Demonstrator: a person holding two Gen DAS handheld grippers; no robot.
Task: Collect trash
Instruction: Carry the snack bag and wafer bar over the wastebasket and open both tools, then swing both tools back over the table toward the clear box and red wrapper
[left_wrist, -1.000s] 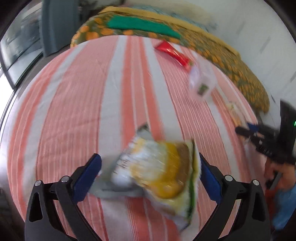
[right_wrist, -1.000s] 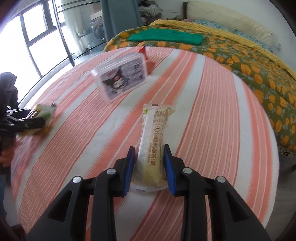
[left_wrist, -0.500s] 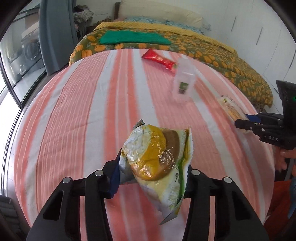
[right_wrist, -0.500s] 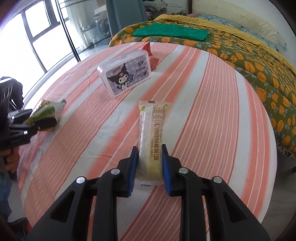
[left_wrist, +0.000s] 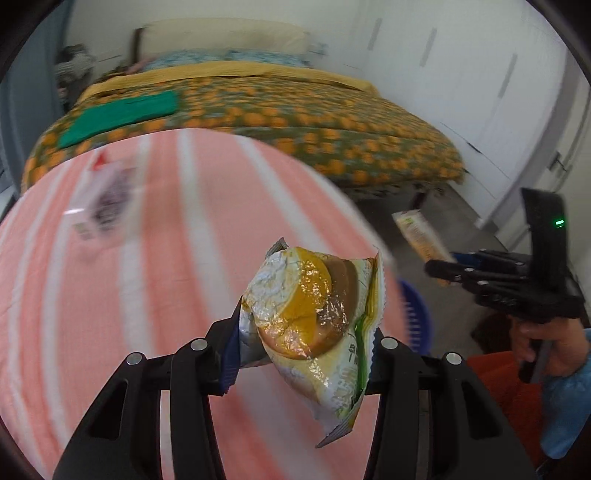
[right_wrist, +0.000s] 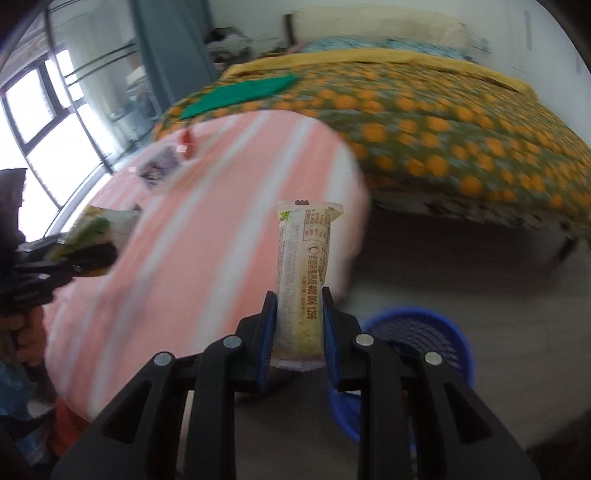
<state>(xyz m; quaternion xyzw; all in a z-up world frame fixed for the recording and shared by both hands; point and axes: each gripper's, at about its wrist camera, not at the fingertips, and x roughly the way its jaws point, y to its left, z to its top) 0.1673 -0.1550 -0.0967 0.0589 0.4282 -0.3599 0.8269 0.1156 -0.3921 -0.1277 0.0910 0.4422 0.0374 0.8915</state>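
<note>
Left hand-held gripper (left_wrist: 301, 354) clamps snack bag (left_wrist: 314, 325), right hand-held gripper (right_wrist: 297, 328) clamps wrapped bar (right_wrist: 303, 273); blue basket (right_wrist: 424, 343) at 4 o'clock, striped counter (right_wrist: 207, 236) at 10.

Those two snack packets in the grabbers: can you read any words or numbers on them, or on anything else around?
"400 006 1296": on the long wrapper in the right gripper, running along its length.
Other print on that wrapper: too small to read.
Crinkled bun packet in the left gripper: some characters, not legible.
Clear box on the striped table: blurred, unreadable.
</note>
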